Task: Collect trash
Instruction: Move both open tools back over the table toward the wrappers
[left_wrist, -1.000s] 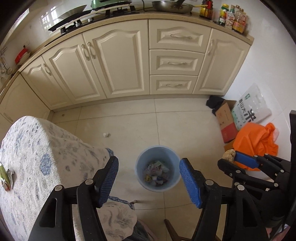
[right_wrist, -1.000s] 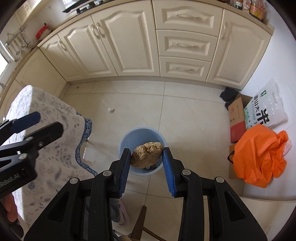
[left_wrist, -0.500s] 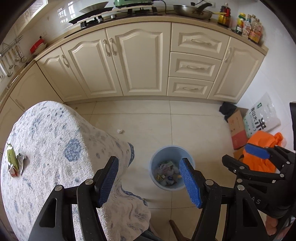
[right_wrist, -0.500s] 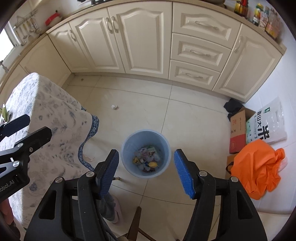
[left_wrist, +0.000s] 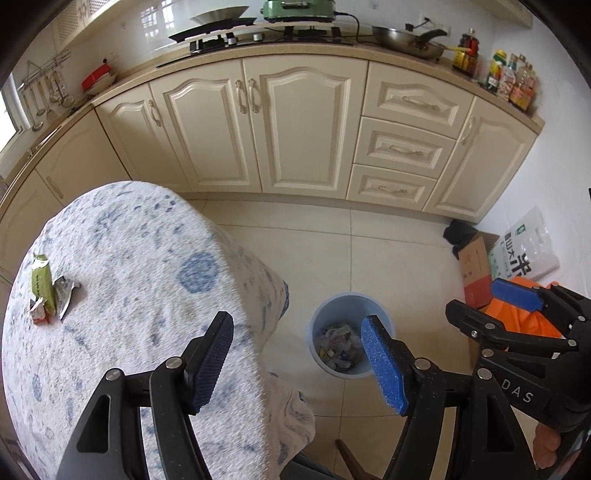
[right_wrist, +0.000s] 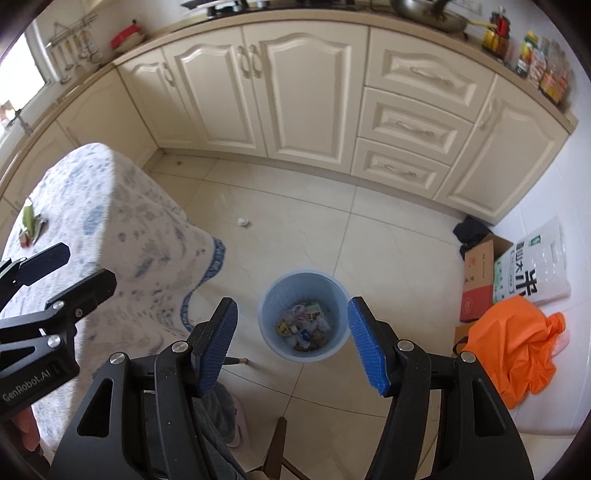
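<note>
- Two wrappers (left_wrist: 46, 291), one green and one silvery, lie crumpled together far left on the cloth-covered table (left_wrist: 140, 258), well apart from both tools.
- Over the table's edge, the left gripper (left_wrist: 295, 363) hangs with nothing between its jaws, which are opening.
- Right of it, above the blue bin (right_wrist: 303, 317) of scraps on the floor, the right gripper (right_wrist: 292, 345) is spread and empty.
- One white scrap (right_wrist: 243, 221) sits on the tiles beyond the bin.
- My guess: a drop is done; next, reach left for the wrappers.
</note>
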